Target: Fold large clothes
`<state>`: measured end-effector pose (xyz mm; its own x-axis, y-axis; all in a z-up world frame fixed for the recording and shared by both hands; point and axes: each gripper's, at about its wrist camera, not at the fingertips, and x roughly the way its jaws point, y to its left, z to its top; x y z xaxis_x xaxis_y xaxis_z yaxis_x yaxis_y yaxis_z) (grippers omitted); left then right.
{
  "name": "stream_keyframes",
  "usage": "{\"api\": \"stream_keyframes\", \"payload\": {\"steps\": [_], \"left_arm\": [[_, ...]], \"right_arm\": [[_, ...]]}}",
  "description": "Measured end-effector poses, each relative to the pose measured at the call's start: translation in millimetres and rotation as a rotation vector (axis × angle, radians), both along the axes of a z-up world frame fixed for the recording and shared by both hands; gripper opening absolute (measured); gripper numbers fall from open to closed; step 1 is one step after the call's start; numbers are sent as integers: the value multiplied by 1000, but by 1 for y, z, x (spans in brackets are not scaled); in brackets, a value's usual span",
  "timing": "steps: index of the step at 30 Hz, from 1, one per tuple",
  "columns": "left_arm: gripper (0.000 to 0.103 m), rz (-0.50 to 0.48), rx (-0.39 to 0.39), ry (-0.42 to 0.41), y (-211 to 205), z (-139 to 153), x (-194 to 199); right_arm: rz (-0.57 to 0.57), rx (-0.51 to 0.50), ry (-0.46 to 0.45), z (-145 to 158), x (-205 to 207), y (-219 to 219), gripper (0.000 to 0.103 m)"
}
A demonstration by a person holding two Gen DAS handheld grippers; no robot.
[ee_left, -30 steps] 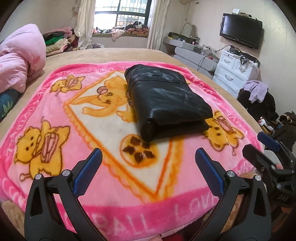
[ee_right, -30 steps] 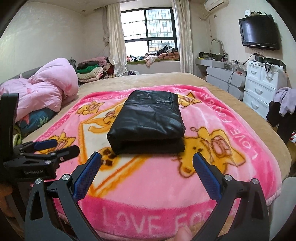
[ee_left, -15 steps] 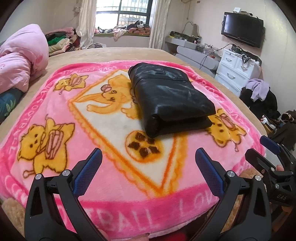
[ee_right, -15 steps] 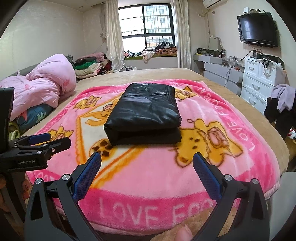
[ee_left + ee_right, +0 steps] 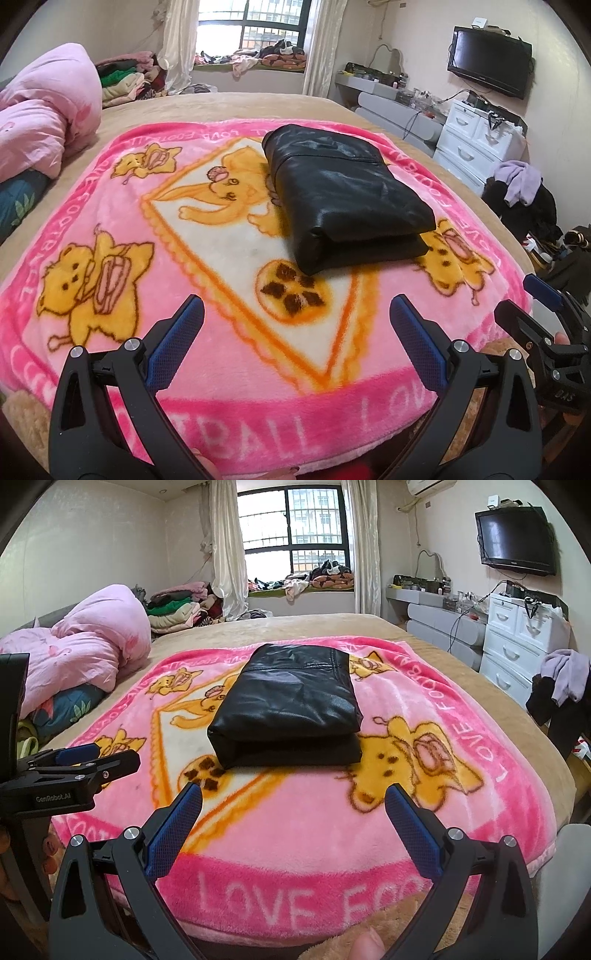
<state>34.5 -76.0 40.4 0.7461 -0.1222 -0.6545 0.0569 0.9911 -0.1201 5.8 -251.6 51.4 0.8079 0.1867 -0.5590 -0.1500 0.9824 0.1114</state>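
Black leather garment (image 5: 286, 709), folded into a thick bundle, lies mid-blanket (image 5: 480, 797) toward the far edge; it looks heavy, slick and springy, best gripped at the doubled near edge. Left gripper (image 5: 295, 332) and right gripper (image 5: 293, 814) hover wide open, empty, at the blanket's near edge. Inner layers are hidden.

One folded black garment (image 5: 287, 705), one pink cartoon blanket (image 5: 461, 812), one wall television (image 5: 515, 541), two grippers.
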Motion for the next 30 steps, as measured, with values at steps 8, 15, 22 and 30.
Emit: {"api": "stream_keyframes", "payload": {"steps": [8, 15, 22, 30], "left_arm": [[94, 7, 9, 0, -1, 1, -1], [94, 9, 12, 3, -3, 1, -1], [95, 10, 12, 2, -3, 1, -2], [94, 9, 13, 2, -3, 1, -2]], "right_arm": [[3, 1, 4, 0, 0, 0, 99], [3, -6, 7, 0, -1, 2, 99], [3, -8, 7, 0, -1, 2, 99], [1, -13, 8, 0, -1, 3, 99]]}}
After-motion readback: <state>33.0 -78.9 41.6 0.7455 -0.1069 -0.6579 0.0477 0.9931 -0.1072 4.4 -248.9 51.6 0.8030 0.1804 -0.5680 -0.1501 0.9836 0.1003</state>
